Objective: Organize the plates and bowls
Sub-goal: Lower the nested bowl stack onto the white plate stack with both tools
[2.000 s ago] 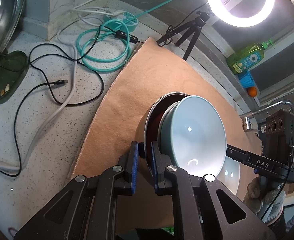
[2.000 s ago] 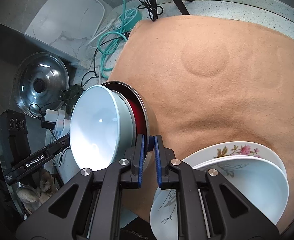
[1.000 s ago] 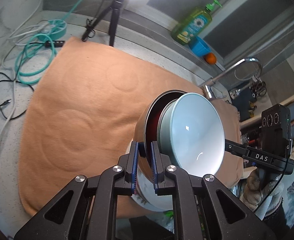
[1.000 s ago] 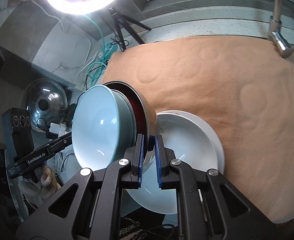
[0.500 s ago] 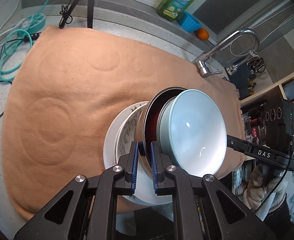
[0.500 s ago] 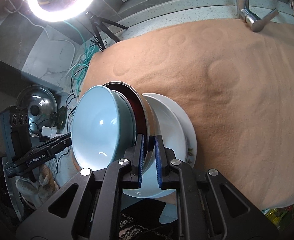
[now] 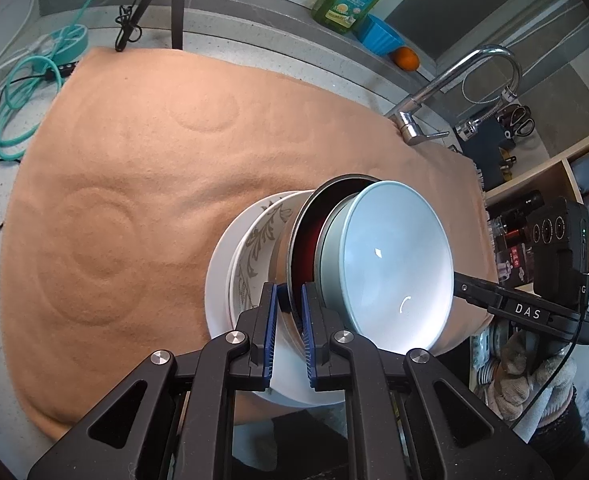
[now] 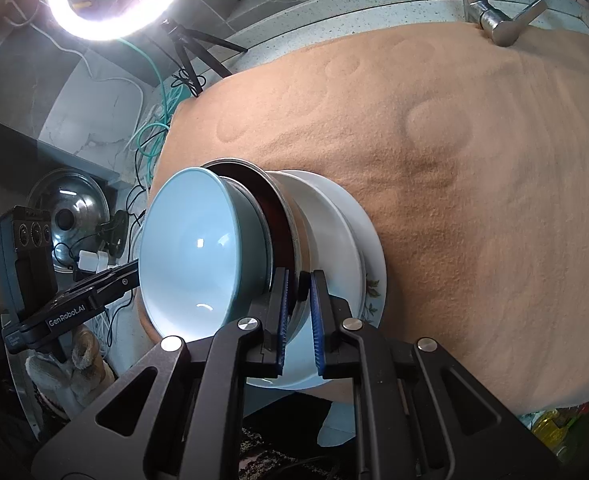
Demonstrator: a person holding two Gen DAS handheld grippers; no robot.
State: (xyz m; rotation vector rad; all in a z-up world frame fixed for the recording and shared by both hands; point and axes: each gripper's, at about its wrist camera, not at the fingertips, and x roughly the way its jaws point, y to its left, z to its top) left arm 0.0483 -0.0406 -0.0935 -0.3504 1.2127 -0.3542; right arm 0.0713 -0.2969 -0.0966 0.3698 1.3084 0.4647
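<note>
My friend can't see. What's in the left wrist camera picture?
The left gripper pinches the rim of a metal bowl with a blue bowl nested inside, held over white plates on an orange cloth.

The left gripper (image 7: 287, 320) is matte black, with angular fingers (image 7: 378, 384) that have triangular holes, round silver screws and blue ribbed pads. The right gripper (image 8: 297, 316) has the same build. Its side bar carries white "DAS" letters, the left one's "GenRobot.AI". The person's hand (image 7: 534, 380) wears a pale knitted glove.
</note>
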